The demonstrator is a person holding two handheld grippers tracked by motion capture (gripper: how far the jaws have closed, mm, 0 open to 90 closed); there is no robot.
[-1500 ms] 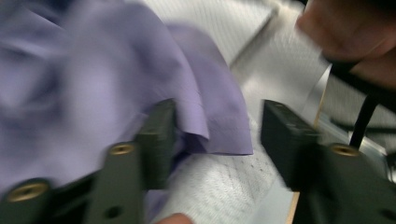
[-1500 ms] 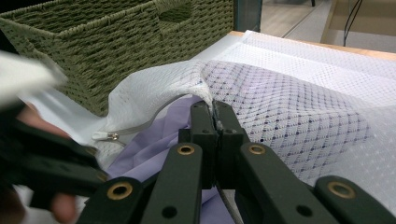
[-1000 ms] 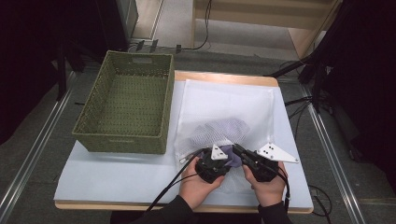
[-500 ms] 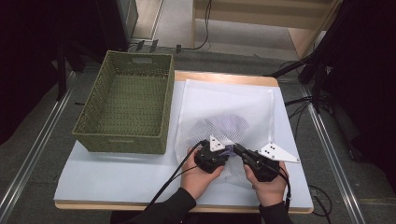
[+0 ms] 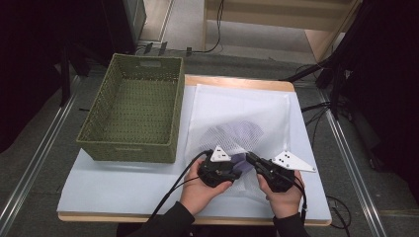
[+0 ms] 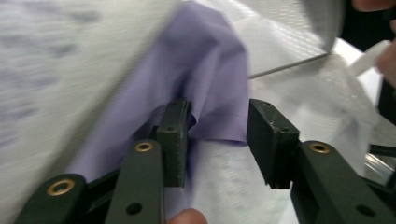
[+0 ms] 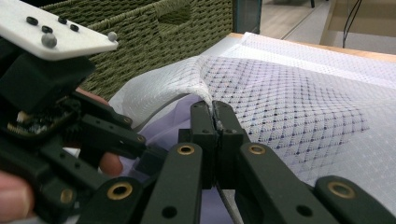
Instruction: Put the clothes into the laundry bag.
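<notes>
**Mesh bag edge pinched, purple cloth at the opening**

Bag (image 5: 237, 118) is lying flat on the white table cover (image 5: 123, 185), just right of the basket (image 5: 133, 116). It is white, fine diamond-pattern mesh, rectangular, semi-transparent. Purple cloth (image 6: 205, 70) is showing through the mesh as a dark patch in the high view and is poking out at the near edge; smooth woven fabric, softly folded.

Counts: one mesh bag, one purple cloth, one basket, two grippers.

Right gripper (image 7: 214, 116) is sitting with jaws pressed together on the bag's lifted mesh edge, which is tenting up into a ridge there. Left gripper (image 6: 217, 135) is sitting with jaws spread apart, a fold of the purple cloth lying between them; one pad (image 6: 173, 135) is touching the cloth, the other is apart from it.

Basket is olive-green woven wicker, rectangular, with cut-out handle slots, standing on the table's left side. Both hands are coming in from the near edge, grippers near each other at the bag's near end
</notes>
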